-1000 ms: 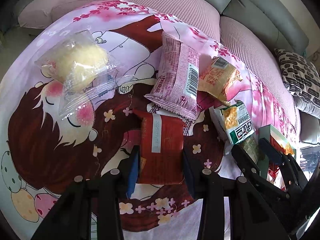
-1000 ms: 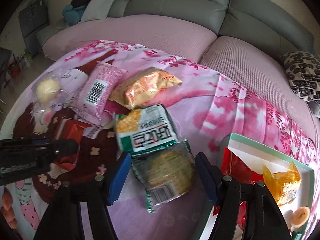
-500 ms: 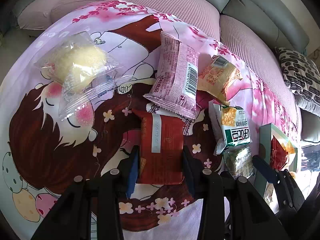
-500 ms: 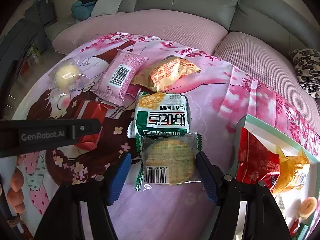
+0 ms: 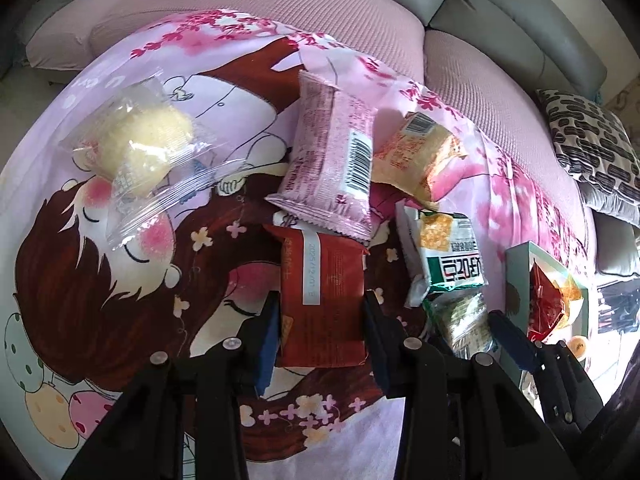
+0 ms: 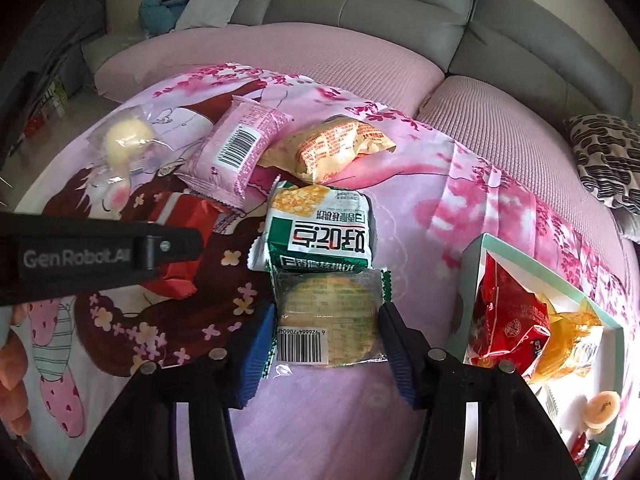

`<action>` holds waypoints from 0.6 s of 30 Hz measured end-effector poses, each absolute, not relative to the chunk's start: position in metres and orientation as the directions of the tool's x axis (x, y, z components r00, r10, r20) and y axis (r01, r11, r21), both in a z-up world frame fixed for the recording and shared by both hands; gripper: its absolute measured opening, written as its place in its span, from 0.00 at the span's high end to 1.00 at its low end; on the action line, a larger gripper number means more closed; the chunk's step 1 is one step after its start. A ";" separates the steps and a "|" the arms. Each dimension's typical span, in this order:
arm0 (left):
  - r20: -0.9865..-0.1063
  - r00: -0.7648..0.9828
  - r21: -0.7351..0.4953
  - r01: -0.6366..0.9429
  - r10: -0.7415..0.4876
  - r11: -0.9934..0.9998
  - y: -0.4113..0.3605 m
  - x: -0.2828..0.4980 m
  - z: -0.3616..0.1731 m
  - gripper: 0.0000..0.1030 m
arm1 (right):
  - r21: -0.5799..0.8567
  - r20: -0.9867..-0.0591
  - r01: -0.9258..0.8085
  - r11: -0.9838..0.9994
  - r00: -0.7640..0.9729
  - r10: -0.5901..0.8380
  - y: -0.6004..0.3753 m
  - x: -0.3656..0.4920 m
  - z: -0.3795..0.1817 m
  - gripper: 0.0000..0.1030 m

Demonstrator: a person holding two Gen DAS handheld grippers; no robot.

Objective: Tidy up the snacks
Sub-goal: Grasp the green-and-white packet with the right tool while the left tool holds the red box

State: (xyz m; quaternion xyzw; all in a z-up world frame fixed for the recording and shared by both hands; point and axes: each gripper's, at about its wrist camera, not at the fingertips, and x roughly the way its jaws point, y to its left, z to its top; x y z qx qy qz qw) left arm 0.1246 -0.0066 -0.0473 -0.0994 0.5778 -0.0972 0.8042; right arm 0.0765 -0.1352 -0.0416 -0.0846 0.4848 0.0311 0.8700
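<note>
Your left tongs (image 5: 320,332) are clamped on the red snack packet (image 5: 322,300), low in the centre of the left wrist view, on the printed blanket (image 5: 120,280). Your right tongs (image 6: 326,344) are closing around the clear-wrapped round biscuit (image 6: 328,320), low centre of the right view, pads at its side edges. Both packets look light, with slick, crinkly film, and the biscuit is probably brittle: squeeze across the wrapper's flanks gently, not on the seams. The green-rimmed box (image 6: 472,280) with packed snacks sits at lower right.
</note>
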 end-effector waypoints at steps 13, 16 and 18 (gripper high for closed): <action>-0.881 0.376 -0.279 0.074 -0.286 0.958 -0.006 0.118 -0.022 0.61 | -0.113 -0.811 -0.131 0.985 0.585 -0.015 -0.128 0.056 -0.014 0.46; -0.869 0.396 -0.288 0.088 -0.299 0.954 -0.004 0.113 -0.011 0.61 | -0.110 -0.798 -0.123 0.986 0.602 -0.014 -0.129 0.051 -0.006 0.46; -0.858 0.417 -0.289 0.094 -0.301 0.953 -0.004 0.111 -0.002 0.61 | -0.104 -0.790 -0.113 0.988 0.613 -0.013 -0.131 0.046 0.000 0.46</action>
